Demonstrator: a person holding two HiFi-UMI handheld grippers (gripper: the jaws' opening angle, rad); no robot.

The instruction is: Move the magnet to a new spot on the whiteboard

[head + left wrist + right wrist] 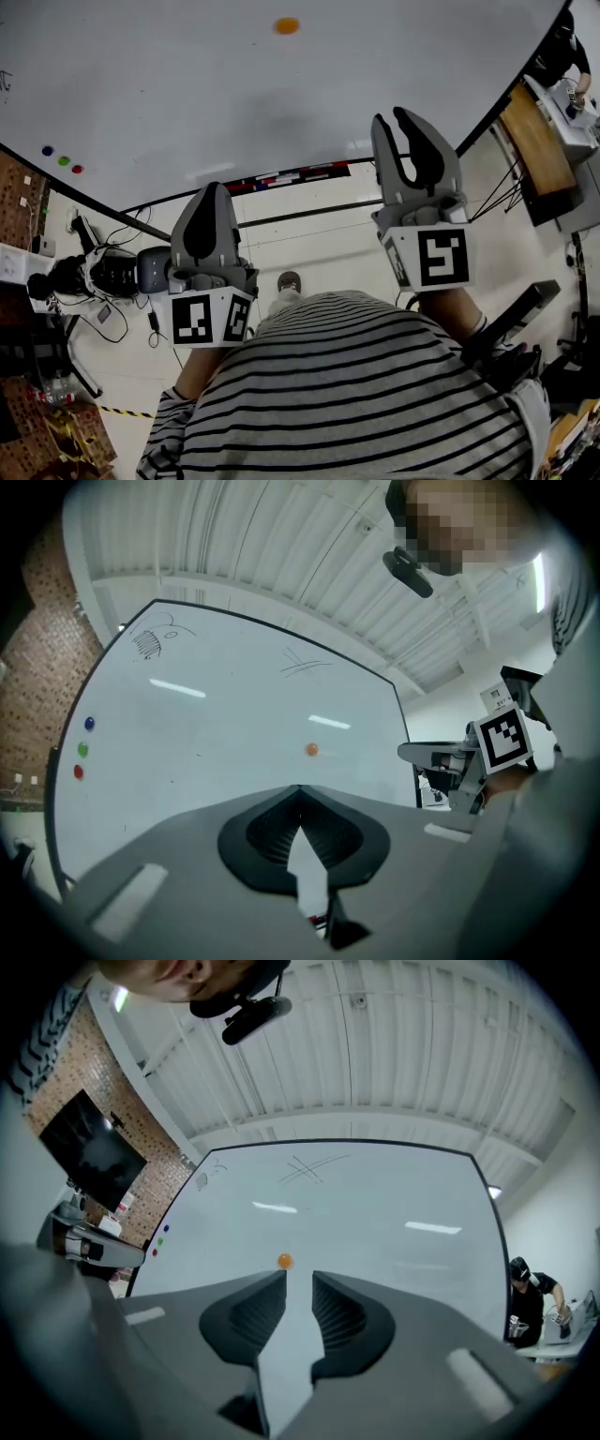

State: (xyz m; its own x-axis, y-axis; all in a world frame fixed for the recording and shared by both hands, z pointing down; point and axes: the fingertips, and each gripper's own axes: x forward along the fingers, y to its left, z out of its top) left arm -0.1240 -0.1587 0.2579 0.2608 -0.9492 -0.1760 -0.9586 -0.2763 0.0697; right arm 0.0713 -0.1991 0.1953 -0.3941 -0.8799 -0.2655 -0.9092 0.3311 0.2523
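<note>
A small orange magnet [287,25] sticks on the large whiteboard [234,103], well ahead of both grippers and touched by neither. In the right gripper view the magnet [285,1261] shows just beyond the left jaw tip. My right gripper [392,117] [299,1277] is open with a narrow gap and nothing between its jaws. My left gripper [212,190] [300,789] is held lower, and its jaws meet at the tips on nothing. From the left gripper view the magnet [311,749] sits at mid-board.
Blue [47,150], green [63,160] and red [77,170] magnets sit at the board's left edge. A marker tray [281,176] runs along the bottom of the board. A wooden table [536,141] and a person [562,47] are at the right. Equipment and cables [103,272] lie on the floor at the left.
</note>
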